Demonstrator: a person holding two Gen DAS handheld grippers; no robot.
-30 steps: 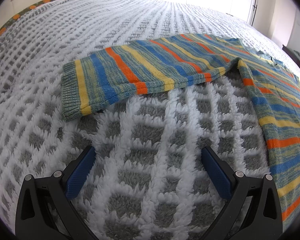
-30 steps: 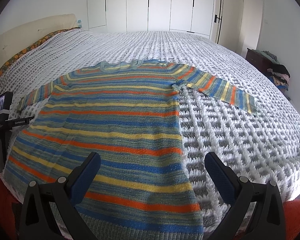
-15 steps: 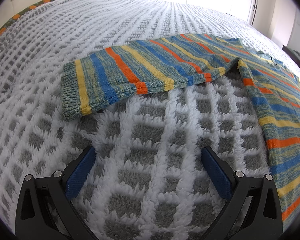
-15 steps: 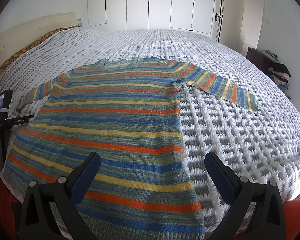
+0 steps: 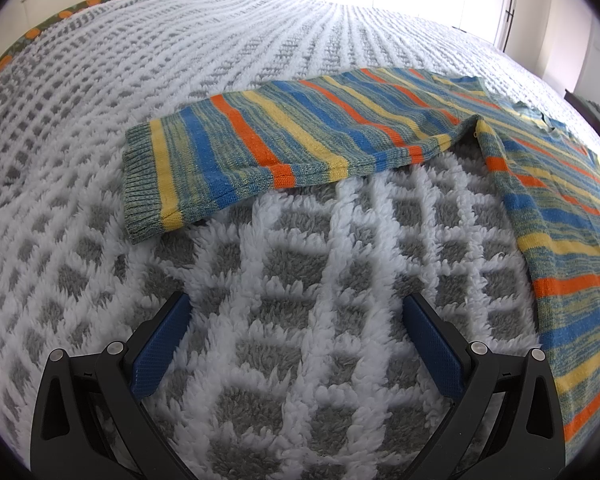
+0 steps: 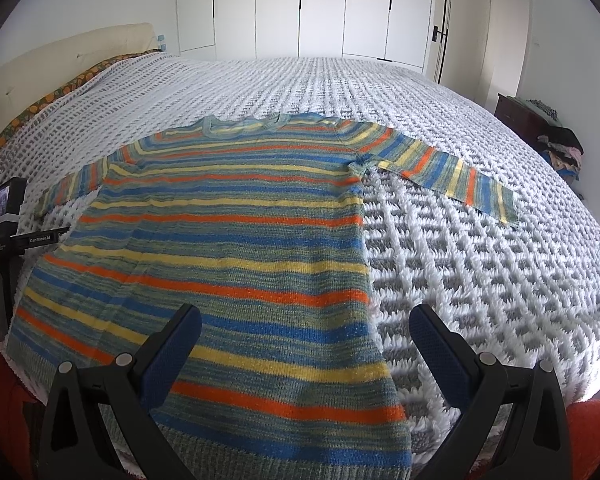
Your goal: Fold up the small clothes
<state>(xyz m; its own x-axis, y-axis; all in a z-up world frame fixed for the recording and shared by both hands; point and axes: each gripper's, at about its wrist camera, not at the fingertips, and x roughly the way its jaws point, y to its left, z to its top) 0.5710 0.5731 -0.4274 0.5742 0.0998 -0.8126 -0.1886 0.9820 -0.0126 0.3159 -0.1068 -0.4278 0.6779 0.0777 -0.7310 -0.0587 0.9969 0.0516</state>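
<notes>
Your left gripper [image 5: 296, 322] was wide open and empty, held low over the blanket [image 5: 292, 280], fingers pointed forward and level toward the sweater's sleeve [image 5: 284, 144]. It sat short of the cuff, not touching the knit, with bare blanket between the blue pads [image 5: 162, 346] and the sleeve. That sleeve lay flat, stretched out sideways from the body.

Your right gripper [image 6: 306, 332] was also spread open, holding nothing, and hovered over the hem end of the sweater [image 6: 236, 240]. Left pad was above the knit, right pad above the blanket just past the sweater's side edge. Can't tell from the wrist view whether the pads touched the fabric.

Sweater was laid flat on the bed, neck away from you, both sleeves out to the sides, right sleeve [image 6: 452, 172] angled down across the blanket. Your left gripper's body showed at the left edge of the right view, beside the other sleeve.
</notes>
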